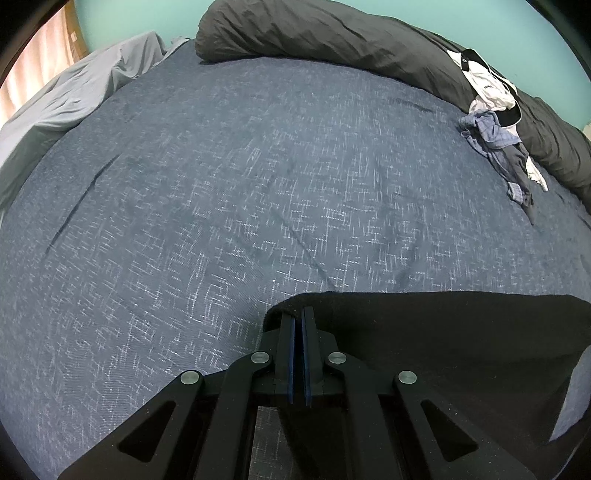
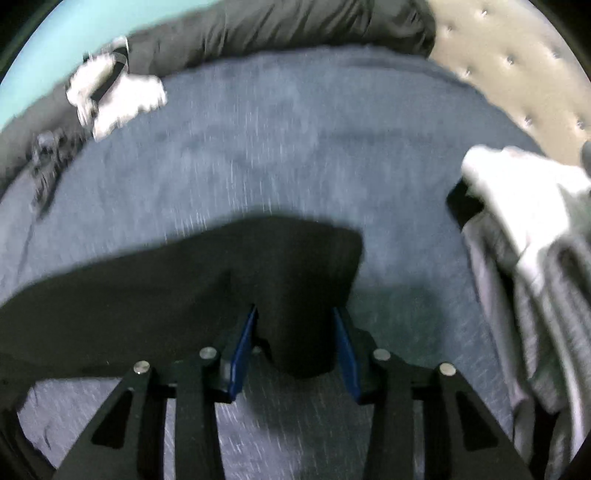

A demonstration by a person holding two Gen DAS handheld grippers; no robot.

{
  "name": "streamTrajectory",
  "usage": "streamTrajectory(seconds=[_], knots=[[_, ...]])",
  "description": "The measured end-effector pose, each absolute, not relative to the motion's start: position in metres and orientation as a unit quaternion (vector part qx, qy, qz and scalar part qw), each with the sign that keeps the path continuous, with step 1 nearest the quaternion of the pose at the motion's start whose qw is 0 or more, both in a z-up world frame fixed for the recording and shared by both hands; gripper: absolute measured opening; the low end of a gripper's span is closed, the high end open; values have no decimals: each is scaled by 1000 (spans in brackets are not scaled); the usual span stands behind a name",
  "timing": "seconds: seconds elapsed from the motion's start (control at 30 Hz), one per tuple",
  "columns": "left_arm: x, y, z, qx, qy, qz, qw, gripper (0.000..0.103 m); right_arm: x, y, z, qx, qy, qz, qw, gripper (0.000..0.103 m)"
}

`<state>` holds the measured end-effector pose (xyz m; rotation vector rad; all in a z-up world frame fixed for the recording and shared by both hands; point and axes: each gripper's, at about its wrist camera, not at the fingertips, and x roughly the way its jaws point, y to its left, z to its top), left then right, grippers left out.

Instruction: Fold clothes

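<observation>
Left wrist view: my left gripper (image 1: 298, 314) has its blue pads pressed together, pinching the edge of the black garment (image 1: 443, 350) right at the fingertips; the cloth spreads off to the right of the fingers and drapes down past them; ahead of the fingers lies the blue speckled bedspread (image 1: 221, 184); far ahead a dark grey duvet (image 1: 314, 33) is bunched along the teal wall (image 1: 147, 14); ahead and to the right a heap of loose clothes (image 1: 495, 122), white, black and blue check, leans on that duvet; ahead left I see a light grey sheet (image 1: 74, 88), rumpled.

Right wrist view, blurry: my right gripper (image 2: 295, 321) has its fingers spread wide; a fold of the black garment (image 2: 184, 280) hangs between the pads, and I cannot tell whether either pad touches it; the rest of the garment runs off to the left of the fingers over the bedspread (image 2: 295, 140); to the right of the fingers sits a pile of white and grey clothes (image 2: 535, 240); ahead right is a tufted beige headboard (image 2: 517, 66); ahead left a white and black item (image 2: 110, 92) lies by the duvet (image 2: 277, 26).
</observation>
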<state>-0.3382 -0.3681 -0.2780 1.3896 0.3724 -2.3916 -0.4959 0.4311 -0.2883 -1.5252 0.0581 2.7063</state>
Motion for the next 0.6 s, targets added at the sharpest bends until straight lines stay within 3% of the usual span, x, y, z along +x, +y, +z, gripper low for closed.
streamTrajectory(seconds=[0.1, 0.47, 0.53, 0.6], knots=[[-338, -367, -278, 491, 130, -843, 175, 3, -502, 436, -279, -480, 32, 876, 30, 50], [-342, -367, -280, 495, 124, -842, 174, 4, -520, 446, -288, -491, 78, 867, 9, 51], [-342, -367, -281, 495, 121, -843, 175, 4, -521, 443, -290, -491, 73, 868, 3, 39], [-342, -366, -281, 493, 117, -844, 176, 4, -519, 438, -287, -479, 51, 876, 6, 20]])
